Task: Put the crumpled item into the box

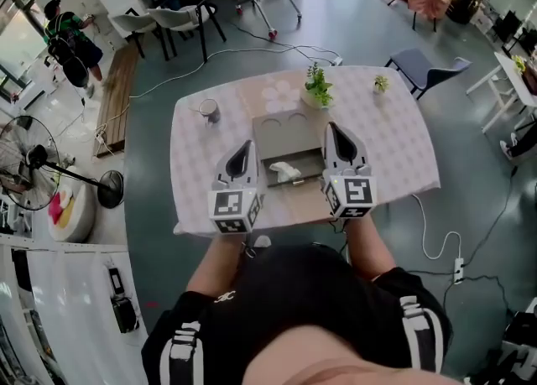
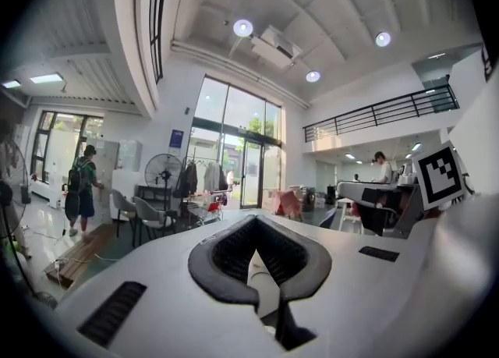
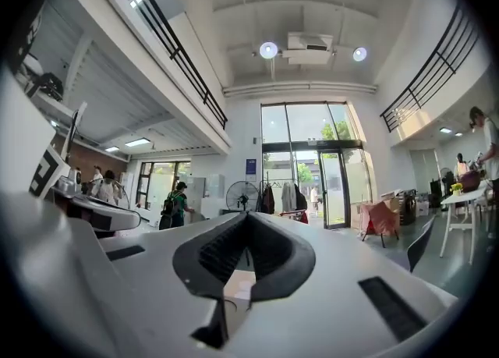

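An open cardboard box stands in the middle of the table. The crumpled white item lies inside it, near its front. My left gripper rests at the box's left side and my right gripper at its right side, both pointing away from me. In the left gripper view the left gripper has its jaws closed together with nothing between them. In the right gripper view the right gripper is likewise shut and empty. Neither gripper touches the item.
A cup stands at the table's back left, a potted plant behind the box and a smaller plant at the back right. A chair, a standing fan and floor cables surround the table.
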Motion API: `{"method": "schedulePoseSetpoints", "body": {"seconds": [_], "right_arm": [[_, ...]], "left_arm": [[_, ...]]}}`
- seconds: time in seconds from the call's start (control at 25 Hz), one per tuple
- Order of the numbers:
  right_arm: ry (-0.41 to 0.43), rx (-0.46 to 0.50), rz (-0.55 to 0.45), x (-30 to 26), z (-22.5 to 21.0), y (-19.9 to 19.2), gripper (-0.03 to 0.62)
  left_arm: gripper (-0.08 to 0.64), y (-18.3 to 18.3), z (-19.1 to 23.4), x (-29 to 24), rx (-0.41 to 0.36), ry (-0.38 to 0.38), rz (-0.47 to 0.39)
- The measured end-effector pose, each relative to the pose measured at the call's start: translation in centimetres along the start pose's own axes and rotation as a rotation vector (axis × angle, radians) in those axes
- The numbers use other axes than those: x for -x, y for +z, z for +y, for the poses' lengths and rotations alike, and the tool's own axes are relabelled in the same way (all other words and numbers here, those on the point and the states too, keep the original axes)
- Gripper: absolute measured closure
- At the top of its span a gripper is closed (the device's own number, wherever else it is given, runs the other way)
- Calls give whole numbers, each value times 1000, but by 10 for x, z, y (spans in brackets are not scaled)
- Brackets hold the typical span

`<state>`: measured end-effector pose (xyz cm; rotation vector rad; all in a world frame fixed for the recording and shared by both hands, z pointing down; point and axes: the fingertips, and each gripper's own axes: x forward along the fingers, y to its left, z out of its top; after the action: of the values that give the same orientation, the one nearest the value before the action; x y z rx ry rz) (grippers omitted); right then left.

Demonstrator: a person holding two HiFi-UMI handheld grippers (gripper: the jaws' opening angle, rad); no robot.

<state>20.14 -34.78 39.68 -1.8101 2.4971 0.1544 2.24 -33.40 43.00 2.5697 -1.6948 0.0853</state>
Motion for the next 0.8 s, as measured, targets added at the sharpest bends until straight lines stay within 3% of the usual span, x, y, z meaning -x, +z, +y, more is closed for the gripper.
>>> {"method": "schedulePoseSetpoints", "body": {"seconds": [0.8], "right_arm": [[31, -3, 31, 4, 9, -12, 589]], "left_arm": [[569, -2, -4, 2, -10, -7, 7]]}}
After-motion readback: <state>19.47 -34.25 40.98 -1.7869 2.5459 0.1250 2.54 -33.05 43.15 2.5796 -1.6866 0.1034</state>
